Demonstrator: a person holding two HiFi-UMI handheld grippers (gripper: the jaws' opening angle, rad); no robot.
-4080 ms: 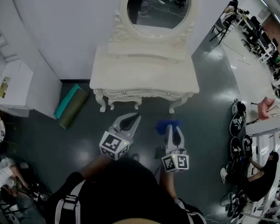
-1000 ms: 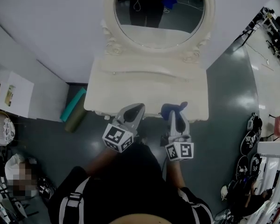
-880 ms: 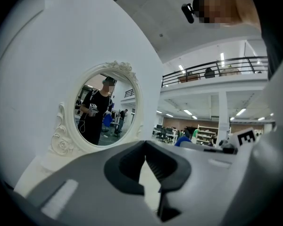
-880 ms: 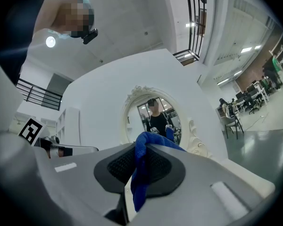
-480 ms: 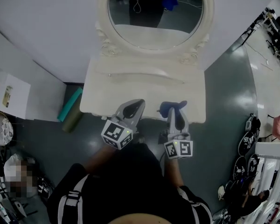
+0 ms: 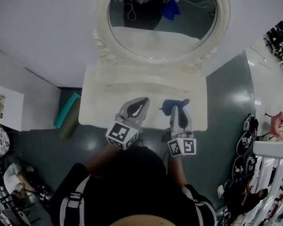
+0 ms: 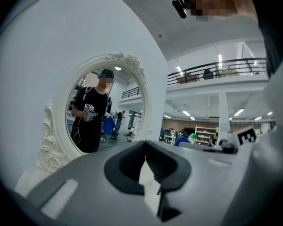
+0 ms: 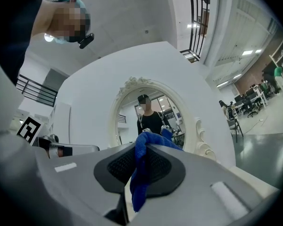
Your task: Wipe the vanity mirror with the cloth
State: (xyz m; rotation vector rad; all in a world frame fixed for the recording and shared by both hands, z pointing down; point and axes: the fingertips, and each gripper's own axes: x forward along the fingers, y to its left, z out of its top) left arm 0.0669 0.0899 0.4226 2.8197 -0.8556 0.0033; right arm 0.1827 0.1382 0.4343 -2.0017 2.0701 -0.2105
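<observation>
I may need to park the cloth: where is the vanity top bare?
The cream vanity tabletop is bare left of the left gripper and right of the right gripper. Front middle is crowded by both and the blue cloth.

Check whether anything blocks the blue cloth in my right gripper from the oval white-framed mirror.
Nothing visible. The right gripper holds the blue cloth over the cream vanity top; only open air lies before the oval white-framed mirror.

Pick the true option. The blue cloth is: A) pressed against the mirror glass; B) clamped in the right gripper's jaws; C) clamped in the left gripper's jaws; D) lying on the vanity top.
B: the right gripper is shut on the blue cloth; the left gripper holds nothing.
</observation>
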